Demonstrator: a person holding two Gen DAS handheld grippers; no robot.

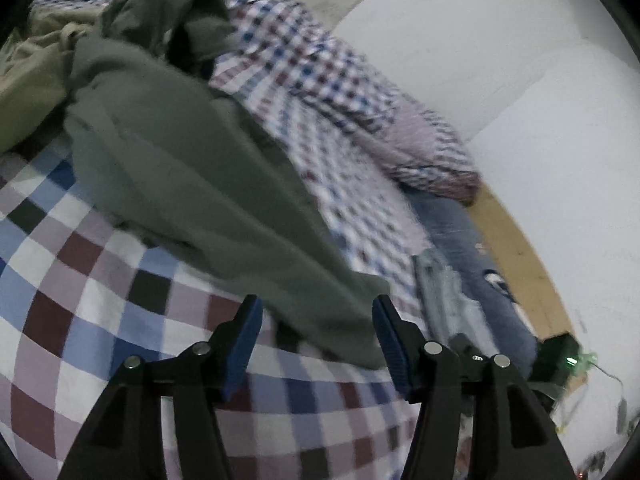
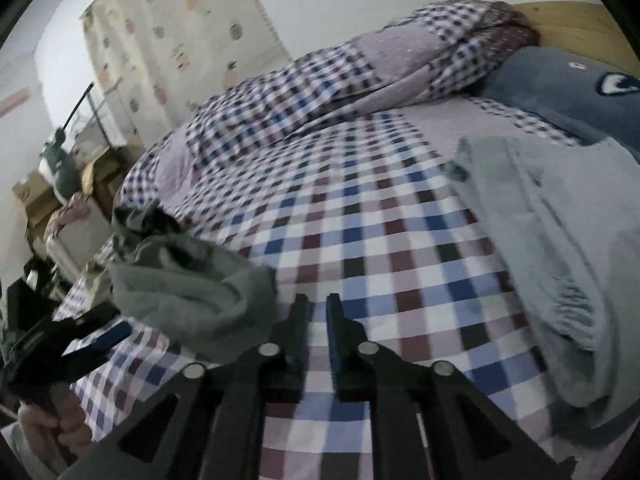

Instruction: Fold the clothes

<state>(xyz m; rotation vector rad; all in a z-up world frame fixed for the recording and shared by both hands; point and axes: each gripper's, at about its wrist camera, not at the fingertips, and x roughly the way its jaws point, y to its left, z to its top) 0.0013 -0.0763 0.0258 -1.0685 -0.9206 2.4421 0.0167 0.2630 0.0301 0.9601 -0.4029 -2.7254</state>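
A dark green garment (image 1: 192,168) lies stretched over the checked bed sheet (image 1: 80,280). Its near end reaches between the blue pads of my left gripper (image 1: 318,320). The jaws stand apart on either side of the cloth and do not press it. In the right wrist view the same green garment (image 2: 192,292) is a rumpled heap at the left, and my left gripper (image 2: 106,340) shows beside it, held by a hand (image 2: 52,420). My right gripper (image 2: 318,316) hovers over the bare sheet (image 2: 380,248), its jaws a narrow gap apart with nothing between them.
A light grey garment (image 2: 560,248) lies on the right of the bed, a blue cushion (image 2: 560,80) behind it. A bunched checked quilt (image 2: 320,88) fills the far side below a wooden headboard (image 2: 580,20). A khaki garment (image 1: 32,72) lies beyond the green one. Boxes (image 2: 36,196) stand beside the bed.
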